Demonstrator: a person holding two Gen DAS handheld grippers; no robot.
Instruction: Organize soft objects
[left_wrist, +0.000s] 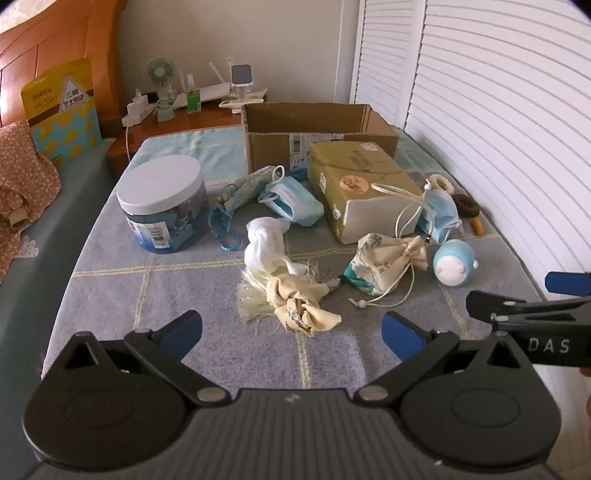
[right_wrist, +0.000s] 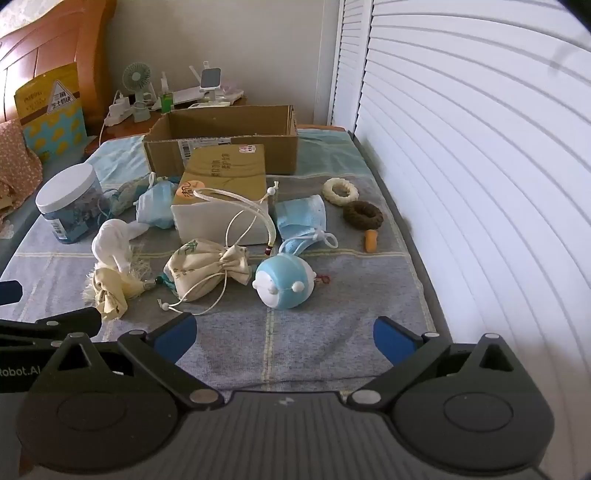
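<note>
We read "DAS" in white letters on the black right gripper (left_wrist: 532, 295) where it enters beside the left gripper. On the left gripper's (right_wrist: 11, 306) black arm we read "Robot.AI", cut off at the frame edge. The yellow bag (left_wrist: 61, 107), left of the cardboard box (left_wrist: 317, 136), carries Chinese characters we cannot make out.

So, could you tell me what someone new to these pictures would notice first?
Probably the scatter of small soft things on the grey checked blanket: a drawstring pouch in the middle, a blue and white round toy beside it, crumpled face masks behind. Behind those stands an open cardboard box, and a white-lidded jar sits to the left. Both grippers hang open in front, holding nothing.
</note>
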